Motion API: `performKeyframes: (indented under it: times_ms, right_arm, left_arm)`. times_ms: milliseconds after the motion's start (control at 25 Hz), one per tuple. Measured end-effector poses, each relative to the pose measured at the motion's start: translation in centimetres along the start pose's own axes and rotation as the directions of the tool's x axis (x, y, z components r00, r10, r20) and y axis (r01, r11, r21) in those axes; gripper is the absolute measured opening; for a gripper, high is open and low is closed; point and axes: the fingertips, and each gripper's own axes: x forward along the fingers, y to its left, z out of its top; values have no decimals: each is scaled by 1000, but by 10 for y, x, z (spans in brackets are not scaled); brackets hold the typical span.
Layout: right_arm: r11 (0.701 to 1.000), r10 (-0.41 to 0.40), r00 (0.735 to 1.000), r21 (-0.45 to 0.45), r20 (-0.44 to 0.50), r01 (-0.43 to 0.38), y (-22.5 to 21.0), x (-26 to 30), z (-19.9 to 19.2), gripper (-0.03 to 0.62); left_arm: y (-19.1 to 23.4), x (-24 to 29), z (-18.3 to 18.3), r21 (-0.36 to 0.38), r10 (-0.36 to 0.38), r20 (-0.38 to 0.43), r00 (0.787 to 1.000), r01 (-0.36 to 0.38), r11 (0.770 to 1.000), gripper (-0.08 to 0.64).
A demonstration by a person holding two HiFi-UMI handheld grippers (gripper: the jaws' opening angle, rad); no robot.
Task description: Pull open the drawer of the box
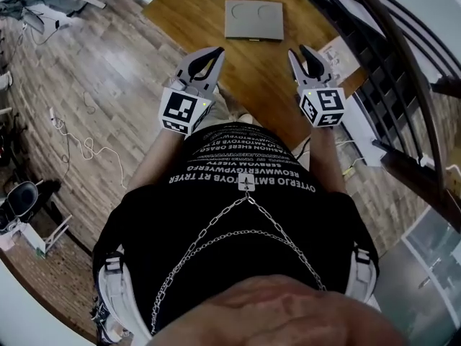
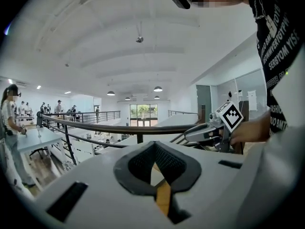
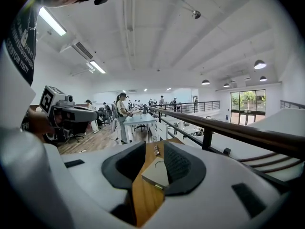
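On the left, the left gripper (image 1: 216, 52) hung over the near part of the wooden table (image 1: 180, 13). Its tips touched with nothing between them, as its own view made plain. I took it for the idle hand, held low and clear of the work. Ahead of both tools, flat on the table and well out of reach, lay the grey box (image 1: 253, 20), its drawer shut as far as I could judge. To the right, the right gripper (image 1: 297, 50) stood about half open and empty, and I judged it was being lined up for the pull. Only the right gripper view showed the box (image 3: 156, 171) framed squarely in the gap between the jaws, with a pair of glasses (image 3: 156, 150) beyond. Only the head view showed how far off the box lay.
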Motion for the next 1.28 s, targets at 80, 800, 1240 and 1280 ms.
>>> performKeyframes:
  times_ms: [80,800,1240,1280]
  right_arm:
    - [1000,-27,1000,13,-16,27,-6,7,-5,100]
    - [981,-77,980,164,-183,108,-23,82,-93,105]
    - [970,-24,945,221,-326,101,-14,137,-162,107]
    - [971,-24,940,215,-341,103,-14,143,-169,107]
  left_arm:
    - [9,5,1,-5,-15,6,1000,15,1000,6]
    - [75,27,9,-5,-57,23,998,57,998,6]
    - [106,21,-5,-33,-21,-3,1000,21,999,6]
    - [109,21,-6,-36,-19,-5,1000,19,999,6]
